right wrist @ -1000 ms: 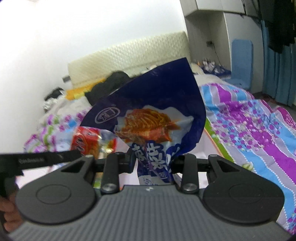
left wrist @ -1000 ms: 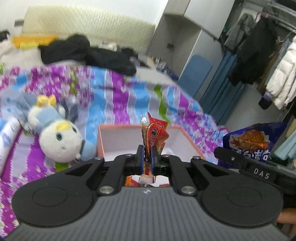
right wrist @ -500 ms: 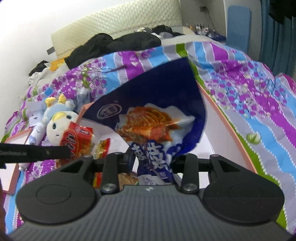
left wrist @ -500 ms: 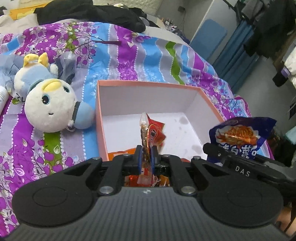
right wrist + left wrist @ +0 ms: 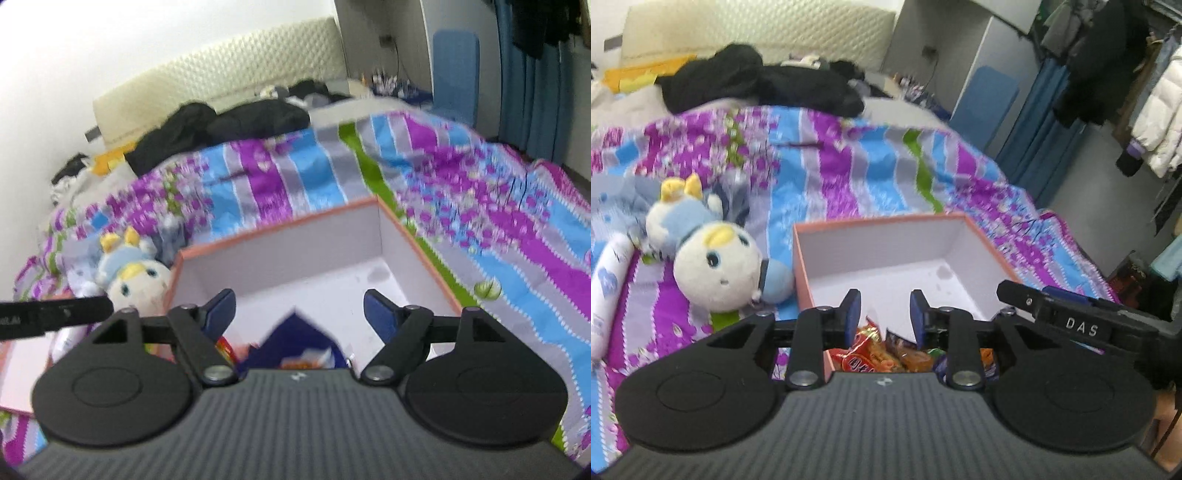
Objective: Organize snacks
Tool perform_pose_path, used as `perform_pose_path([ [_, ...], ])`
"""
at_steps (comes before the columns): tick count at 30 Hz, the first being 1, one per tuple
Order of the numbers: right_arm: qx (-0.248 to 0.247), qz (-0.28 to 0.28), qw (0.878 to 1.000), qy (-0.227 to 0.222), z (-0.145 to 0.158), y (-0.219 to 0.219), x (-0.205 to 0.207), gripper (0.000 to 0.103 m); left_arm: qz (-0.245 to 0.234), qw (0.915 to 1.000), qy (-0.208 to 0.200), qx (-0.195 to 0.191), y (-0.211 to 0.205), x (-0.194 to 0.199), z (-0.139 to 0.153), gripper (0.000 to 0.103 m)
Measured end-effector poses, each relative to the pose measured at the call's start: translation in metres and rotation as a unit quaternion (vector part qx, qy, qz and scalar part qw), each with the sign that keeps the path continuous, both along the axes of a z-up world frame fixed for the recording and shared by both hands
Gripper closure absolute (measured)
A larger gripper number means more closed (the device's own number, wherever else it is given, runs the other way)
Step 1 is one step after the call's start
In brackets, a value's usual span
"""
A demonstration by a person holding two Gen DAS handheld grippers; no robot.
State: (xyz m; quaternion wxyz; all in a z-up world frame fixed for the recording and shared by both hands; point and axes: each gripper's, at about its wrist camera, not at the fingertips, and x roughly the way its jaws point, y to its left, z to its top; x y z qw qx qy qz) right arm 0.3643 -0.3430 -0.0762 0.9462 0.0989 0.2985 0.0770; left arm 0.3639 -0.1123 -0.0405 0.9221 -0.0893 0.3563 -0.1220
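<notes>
Right now both grippers are hanging over the near end of the box, and each has just been opening its jaws: the left gripper is standing released with nothing between its blue pads, and the right gripper is gaping wider still, also empty. The red snack packet is lying low against the box's near wall with other small wrappers beside it, and the blue noodle bag is resting just below the right jaws, its pointed corner sticking up. The risk, as I judge it, is coming from that bag: it is a puffy, slick foil pouch, and leaning on the near wall it could be sliding or springing back up over the rim, or catching on a pad as the gripper pulls away. The small packets are crinkly, glossy film and are likely shifting easily under anything dropped on them. The box is stiff card, white and matte inside with a salmon-coloured rim, square-cornered, and it is sitting on a soft quilt striped in purple, blue and green, so a push on one wall could be tipping it. A plush toy, fuzzy and rounded, is lying just beside the box's left wall.
</notes>
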Motion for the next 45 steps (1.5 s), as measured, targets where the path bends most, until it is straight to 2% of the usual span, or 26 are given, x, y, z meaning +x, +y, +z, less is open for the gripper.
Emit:
perform_pose_path([
  [7, 0.012, -0.011, 0.998, -0.054, 0.052, -0.002, -0.045, 0.025, -0.019, 0.9986, -0.047, 0.014, 0.004, -0.048, 0.047, 0.069],
  [15, 0.011, -0.005, 0.996, -0.090, 0.077, 0.003, -0.105, 0.025, -0.032, 0.9968, -0.072, 0.010, 0.011, -0.104, 0.065, 0.069],
  [23, 0.009, -0.005, 0.995, -0.100, 0.074, 0.009, -0.153, 0.025, -0.036, 0.9960, -0.081, 0.010, 0.011, -0.149, 0.062, 0.069],
  [32, 0.020, -0.021, 0.995, -0.098, 0.056, 0.009, -0.195, 0.025, -0.045, 0.9949, -0.090, 0.006, 0.007, -0.196, 0.056, 0.069],
  [39, 0.016, -0.005, 0.996, -0.086, 0.049, 0.016, -0.230, 0.025, -0.033, 0.9964, -0.077, 0.011, 0.009, -0.216, 0.041, 0.069],
  [45, 0.021, -0.017, 0.996, -0.083, 0.044, 0.016, -0.251, 0.025, -0.031, 0.9966, -0.075, 0.014, 0.009, -0.236, 0.032, 0.069],
])
